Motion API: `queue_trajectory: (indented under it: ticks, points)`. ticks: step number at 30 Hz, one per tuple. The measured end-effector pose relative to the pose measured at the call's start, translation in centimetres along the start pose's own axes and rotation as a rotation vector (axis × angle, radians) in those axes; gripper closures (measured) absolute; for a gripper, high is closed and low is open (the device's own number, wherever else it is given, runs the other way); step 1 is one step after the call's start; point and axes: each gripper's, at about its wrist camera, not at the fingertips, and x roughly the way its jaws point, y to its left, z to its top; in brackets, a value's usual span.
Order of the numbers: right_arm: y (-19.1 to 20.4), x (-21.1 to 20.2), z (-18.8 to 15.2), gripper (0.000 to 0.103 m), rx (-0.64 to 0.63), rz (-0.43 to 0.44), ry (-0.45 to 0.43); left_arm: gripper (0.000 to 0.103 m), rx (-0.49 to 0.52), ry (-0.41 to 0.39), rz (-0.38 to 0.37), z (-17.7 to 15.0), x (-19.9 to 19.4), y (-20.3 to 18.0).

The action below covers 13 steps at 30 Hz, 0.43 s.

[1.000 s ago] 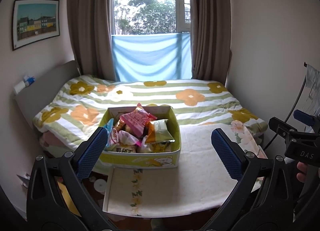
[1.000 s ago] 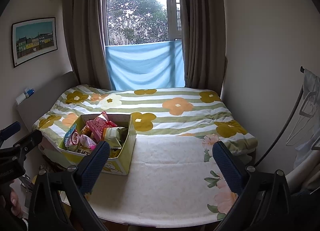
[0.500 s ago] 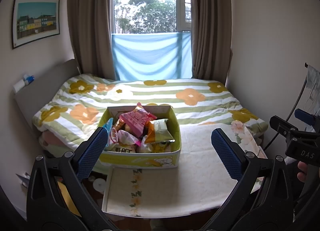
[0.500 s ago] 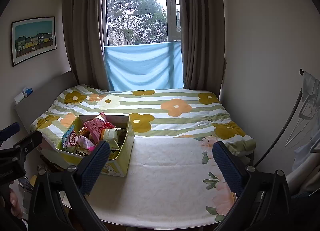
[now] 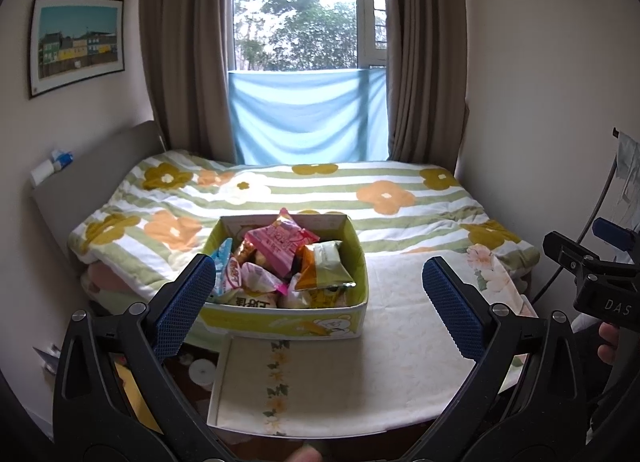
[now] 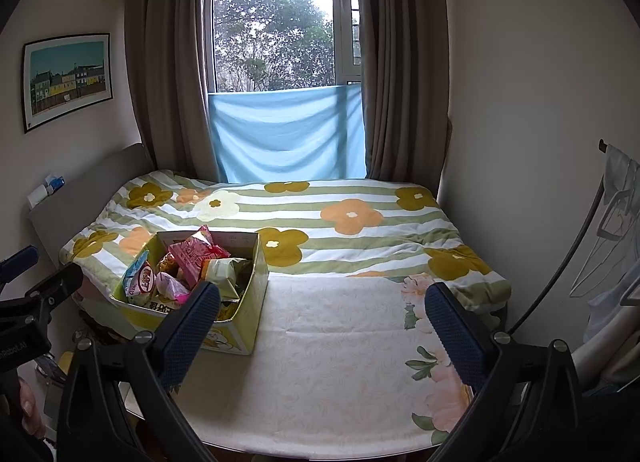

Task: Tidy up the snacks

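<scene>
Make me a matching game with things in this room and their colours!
Things:
1. snack box
2. top snack packet
3. cloth over the window
4. curtains

Colours:
A. light blue
B. brown
C. yellow-green
D. pink

Pairs: 1-C, 2-D, 3-A, 4-B

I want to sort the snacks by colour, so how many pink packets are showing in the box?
2: a large pink packet propped on top of the pile in the snack box, and a smaller pink-and-white one lower at front left. Others may be buried.
</scene>
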Motion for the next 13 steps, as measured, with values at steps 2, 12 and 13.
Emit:
queue_trajectory:
  ticks: [2, 12, 13]
  points:
    - [0.03, -0.02, -0.02, 0.001, 0.000, -0.001, -0.001, 0.000, 0.000, -0.011, 0.016, 0.01, -0.09, 0.06]
    - [-0.22, 0.14, 0.15, 0.001, 0.000, -0.001, 0.000, 0.000, 0.021, -0.035, 0.022, -0.21, -0.02, -0.14]
    - [-0.39, 0.22, 0.26, 0.001, 0.001, -0.001, 0.001, 0.000, 0.021, -0.034, 0.024, -0.17, 0.04, -0.15]
